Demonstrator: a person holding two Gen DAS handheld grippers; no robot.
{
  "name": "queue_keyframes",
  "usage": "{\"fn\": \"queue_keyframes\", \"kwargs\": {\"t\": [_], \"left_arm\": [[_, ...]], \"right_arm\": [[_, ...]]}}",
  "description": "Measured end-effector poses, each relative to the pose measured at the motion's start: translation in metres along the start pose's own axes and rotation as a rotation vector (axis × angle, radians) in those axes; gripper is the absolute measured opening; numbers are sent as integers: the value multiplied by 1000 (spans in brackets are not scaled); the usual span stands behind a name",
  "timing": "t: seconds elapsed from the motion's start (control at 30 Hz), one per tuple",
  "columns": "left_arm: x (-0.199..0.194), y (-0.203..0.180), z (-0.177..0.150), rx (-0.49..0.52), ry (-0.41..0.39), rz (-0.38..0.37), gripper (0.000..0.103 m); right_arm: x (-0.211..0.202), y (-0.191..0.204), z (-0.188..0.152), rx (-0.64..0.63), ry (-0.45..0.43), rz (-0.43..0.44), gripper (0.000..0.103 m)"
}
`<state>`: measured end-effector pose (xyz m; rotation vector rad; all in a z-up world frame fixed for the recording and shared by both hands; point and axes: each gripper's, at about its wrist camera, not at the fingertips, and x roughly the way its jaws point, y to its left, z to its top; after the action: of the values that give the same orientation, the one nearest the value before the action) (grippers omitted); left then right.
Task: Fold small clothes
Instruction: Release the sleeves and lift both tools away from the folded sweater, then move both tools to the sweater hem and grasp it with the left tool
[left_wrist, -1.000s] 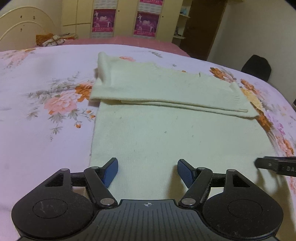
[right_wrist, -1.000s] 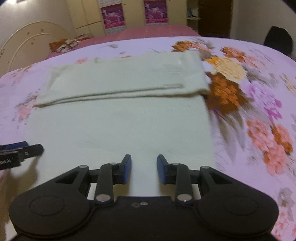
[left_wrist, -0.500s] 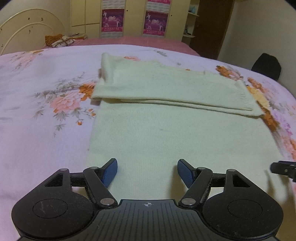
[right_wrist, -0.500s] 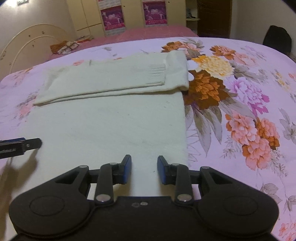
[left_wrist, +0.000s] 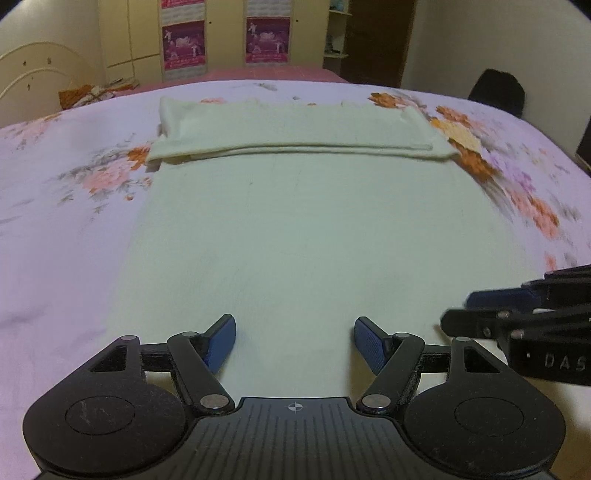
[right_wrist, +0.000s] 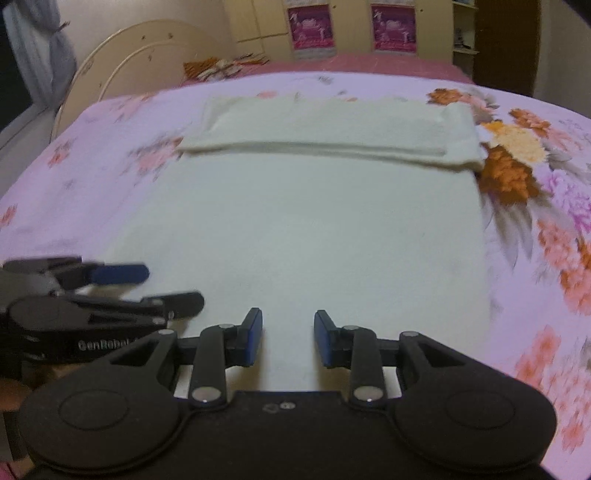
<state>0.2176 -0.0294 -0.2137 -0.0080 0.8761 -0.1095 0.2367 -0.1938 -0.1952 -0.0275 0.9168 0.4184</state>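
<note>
Your garment (left_wrist: 306, 229) lies flat on the bed (left_wrist: 55, 221), and its far part is folded back toward you, so a doubled band (left_wrist: 295, 129) runs left to right across the far end. Your left gripper (left_wrist: 294, 341) hangs over the garment's near edge, left of your right gripper (right_wrist: 287, 338), and the two sit just beside each other. A headboard (right_wrist: 110, 70) stands at the far left of the bed. A bundle of cloth (right_wrist: 218, 68) lies beyond the garment, near the headboard. Cupboards (left_wrist: 229, 33) stand along the far wall.
</note>
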Motion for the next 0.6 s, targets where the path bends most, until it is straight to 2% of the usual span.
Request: {"fn": "queue_keyframes", "kwargs": {"t": [0.2,0.43,0.6], "left_arm": [[-12,20,-16,16,-8,-29,71],[-34,36,-36,13,12,-41,71],[-53,38,-42,13,28,-55,71]], "right_arm": [[-6,7,-24,-23,9,-98,31],[-26,-2,-43,52,23,-223,31],[-48,8,-52,114,-9,-216,34]]}}
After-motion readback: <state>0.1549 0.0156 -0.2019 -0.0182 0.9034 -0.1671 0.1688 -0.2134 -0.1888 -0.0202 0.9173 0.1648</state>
